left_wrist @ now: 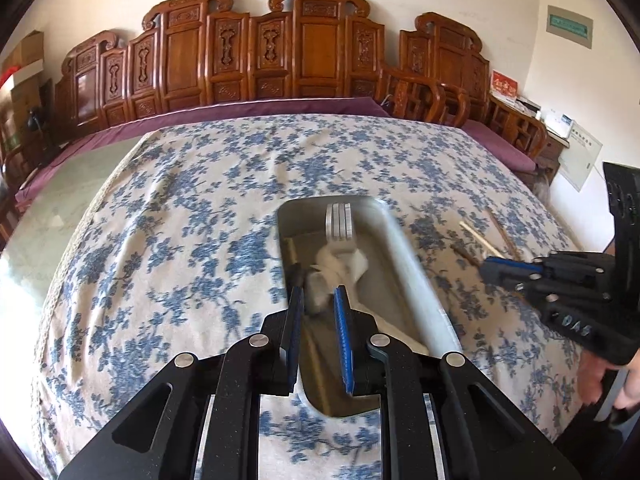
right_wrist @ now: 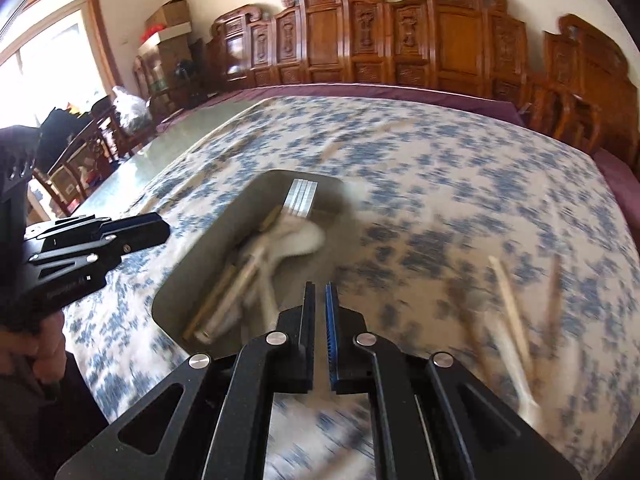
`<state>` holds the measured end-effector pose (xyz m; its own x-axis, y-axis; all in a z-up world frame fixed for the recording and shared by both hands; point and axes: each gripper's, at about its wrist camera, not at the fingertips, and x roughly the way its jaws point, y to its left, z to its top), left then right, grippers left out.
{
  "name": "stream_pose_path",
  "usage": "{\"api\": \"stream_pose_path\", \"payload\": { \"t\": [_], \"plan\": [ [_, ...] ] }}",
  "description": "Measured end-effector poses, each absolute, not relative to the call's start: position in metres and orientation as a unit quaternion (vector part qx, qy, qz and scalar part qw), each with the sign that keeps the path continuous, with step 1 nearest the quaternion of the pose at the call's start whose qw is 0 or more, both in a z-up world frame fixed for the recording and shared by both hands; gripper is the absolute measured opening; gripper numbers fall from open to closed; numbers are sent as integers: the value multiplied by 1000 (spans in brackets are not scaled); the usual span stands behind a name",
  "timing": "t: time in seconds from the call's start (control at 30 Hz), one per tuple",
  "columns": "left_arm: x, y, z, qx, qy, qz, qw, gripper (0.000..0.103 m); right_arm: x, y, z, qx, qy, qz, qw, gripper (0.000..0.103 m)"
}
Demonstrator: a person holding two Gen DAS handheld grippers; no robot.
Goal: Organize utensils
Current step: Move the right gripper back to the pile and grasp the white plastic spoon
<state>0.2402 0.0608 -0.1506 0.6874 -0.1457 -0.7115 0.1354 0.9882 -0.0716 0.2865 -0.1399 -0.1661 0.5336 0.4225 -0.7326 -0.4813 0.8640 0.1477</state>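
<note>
So the metal tray [left_wrist: 416,280] sits on the blue-flowered tablecloth [left_wrist: 180,240], and it's got a fork [left_wrist: 340,224] lying in it with the tines pointing to the far end, plus a white spoon [left_wrist: 340,264] and what look like a couple of chopsticks [right_wrist: 224,292] along one side, though the right wrist view is pretty smeared so I can't sort them out exactly. Off to the right of the tray, loose on the cloth, there are a few more chopsticks [right_wrist: 512,312], apart from the tray. The left gripper [left_wrist: 318,296] hangs right over the near half of the tray, jaws spread with a clear gap and nothing in between them. The right gripper [right_wrist: 320,292] is just past the tray's right edge, over the cloth, and its jaws are nearly pressed together with only a thin slit, nothing pinched. Behind the table there's a row of carved wooden chairs [left_wrist: 312,44] along a purple cushion [left_wrist: 260,108].
</note>
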Motion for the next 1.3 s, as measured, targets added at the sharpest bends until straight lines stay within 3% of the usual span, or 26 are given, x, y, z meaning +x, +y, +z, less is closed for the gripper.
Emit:
{"api": "stream_pose_path", "payload": {
  "t": [0.27,0.33,0.37,0.5,0.63,0.8,0.93,1.3],
  "plan": [
    [235,27,-143,-7,376,-103,921,16,272,-229,-155,-46,401,186,896,8],
    [231,20,-142,-7,371,-106,923,30,270,-250,-156,-42,403,167,899,8],
    [230,16,-142,-8,370,-108,923,32,269,-262,-156,-41,404,156,900,8],
    [224,4,-146,-9,373,-115,921,36,268,-292,-162,-36,414,133,900,8],
    [220,-10,-150,1,375,-122,919,39,270,-302,-174,-35,426,124,895,16],
    [217,-23,-153,5,377,-134,917,40,276,-294,-199,-46,448,126,884,16],
    [216,-33,-158,14,382,-143,913,40,273,-283,-214,-66,459,130,876,29],
    [210,-49,-167,30,388,-150,909,40,272,-281,-233,-71,478,130,866,34]
  ]
}}
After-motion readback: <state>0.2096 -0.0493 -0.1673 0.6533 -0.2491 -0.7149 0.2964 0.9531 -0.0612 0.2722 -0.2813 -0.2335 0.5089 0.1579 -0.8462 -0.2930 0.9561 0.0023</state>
